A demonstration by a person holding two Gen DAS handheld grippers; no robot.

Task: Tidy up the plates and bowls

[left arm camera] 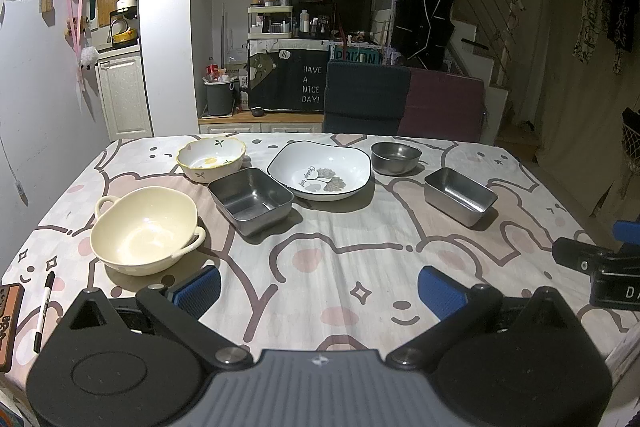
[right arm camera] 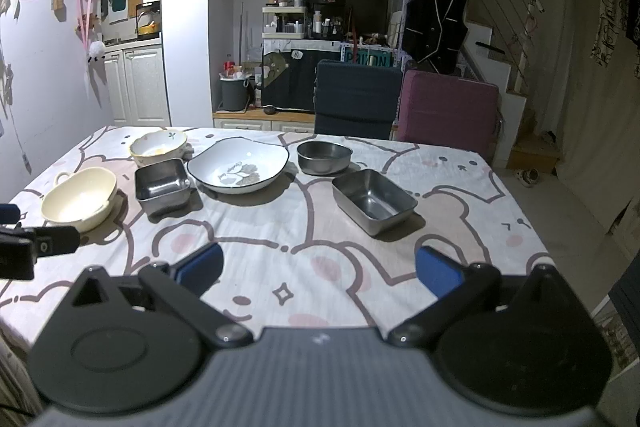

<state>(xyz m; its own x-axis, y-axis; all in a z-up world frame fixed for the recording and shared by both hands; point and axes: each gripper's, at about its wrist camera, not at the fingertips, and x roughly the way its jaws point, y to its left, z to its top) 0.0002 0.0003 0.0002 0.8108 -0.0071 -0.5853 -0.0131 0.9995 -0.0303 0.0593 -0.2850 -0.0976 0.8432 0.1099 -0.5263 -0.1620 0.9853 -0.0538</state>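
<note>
Both claws hover wide and empty over the near edge of the counter (left arm camera: 320, 259). Ahead and to the left of the left claw (left arm camera: 318, 293) sits the cream two-handled bowl (left arm camera: 144, 229), the nearest dish to it, with a steel rectangular tin (left arm camera: 250, 197) just beyond. The right claw (right arm camera: 318, 273) faces the other rectangular tin (right arm camera: 374, 203), ahead and slightly right, its long axis running diagonally (near-right to far-left). The round steel bowl (right arm camera: 324, 157) and white leaf plate (right arm camera: 238, 171) lie farther back, so each arm probably takes its own side first.
</note>
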